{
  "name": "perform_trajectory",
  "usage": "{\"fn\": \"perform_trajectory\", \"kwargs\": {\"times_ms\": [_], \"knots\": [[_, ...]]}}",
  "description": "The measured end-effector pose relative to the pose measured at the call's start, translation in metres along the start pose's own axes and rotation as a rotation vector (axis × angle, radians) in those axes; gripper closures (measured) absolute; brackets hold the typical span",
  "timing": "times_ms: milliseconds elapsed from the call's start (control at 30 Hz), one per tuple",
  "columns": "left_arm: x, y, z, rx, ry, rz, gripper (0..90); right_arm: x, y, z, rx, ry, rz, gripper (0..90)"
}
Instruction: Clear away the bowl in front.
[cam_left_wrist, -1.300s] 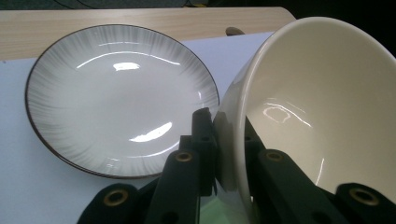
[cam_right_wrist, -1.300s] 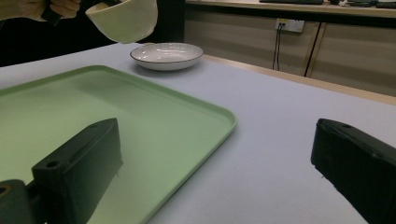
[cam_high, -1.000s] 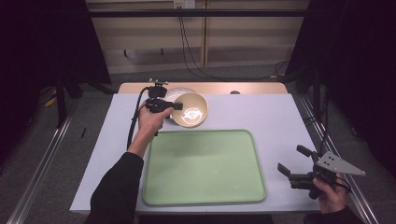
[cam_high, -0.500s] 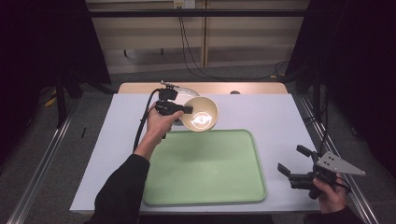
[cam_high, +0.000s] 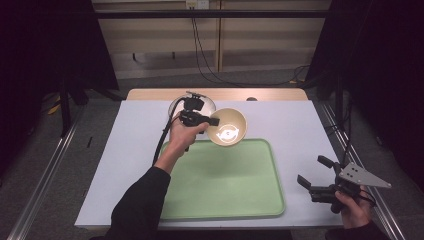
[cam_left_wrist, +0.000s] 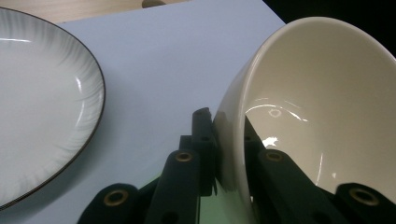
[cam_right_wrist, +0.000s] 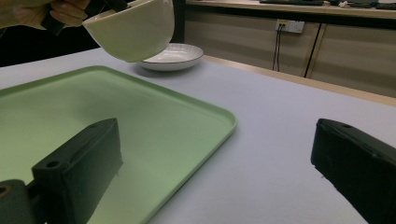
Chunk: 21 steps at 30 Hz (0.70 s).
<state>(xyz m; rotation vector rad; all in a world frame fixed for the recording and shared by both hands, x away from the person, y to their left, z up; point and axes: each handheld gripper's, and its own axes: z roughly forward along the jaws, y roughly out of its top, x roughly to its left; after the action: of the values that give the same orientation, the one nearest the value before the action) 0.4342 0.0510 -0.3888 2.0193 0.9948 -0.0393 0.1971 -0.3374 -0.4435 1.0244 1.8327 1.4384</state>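
A cream bowl hangs tilted in the air over the far edge of the green tray. My left gripper is shut on the bowl's rim, one jaw inside and one outside. From the right gripper view the bowl floats above the tray. A white plate with a dark rim lies behind the hand on the table, seen too as the plate and the plate. My right gripper rests open at the table's near right, nothing between its jaws.
The pale tabletop has bare room right of the tray. A wooden strip runs along its far edge. A black cable trails from the left gripper over the table. Dark floor and metal rails flank both sides.
The left gripper has lifted the bowl off the plate and carried it rightward and nearer, toward the tray. The right gripper has stayed put.
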Motion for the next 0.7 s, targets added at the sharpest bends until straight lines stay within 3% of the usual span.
{"fn": "perform_trajectory", "kwargs": {"times_ms": [567, 700], "knots": [[-0.034, 0.008, 0.045, 0.061, -0.064, 0.024, 83.4, 0.0, 0.0, 0.0, -0.005, 0.001, -0.006, 1.5], [-0.038, 0.006, 0.056, 0.081, -0.059, 0.03, 83.4, 0.0, 0.0, -0.001, -0.005, -0.001, -0.006, 1.5]]}}
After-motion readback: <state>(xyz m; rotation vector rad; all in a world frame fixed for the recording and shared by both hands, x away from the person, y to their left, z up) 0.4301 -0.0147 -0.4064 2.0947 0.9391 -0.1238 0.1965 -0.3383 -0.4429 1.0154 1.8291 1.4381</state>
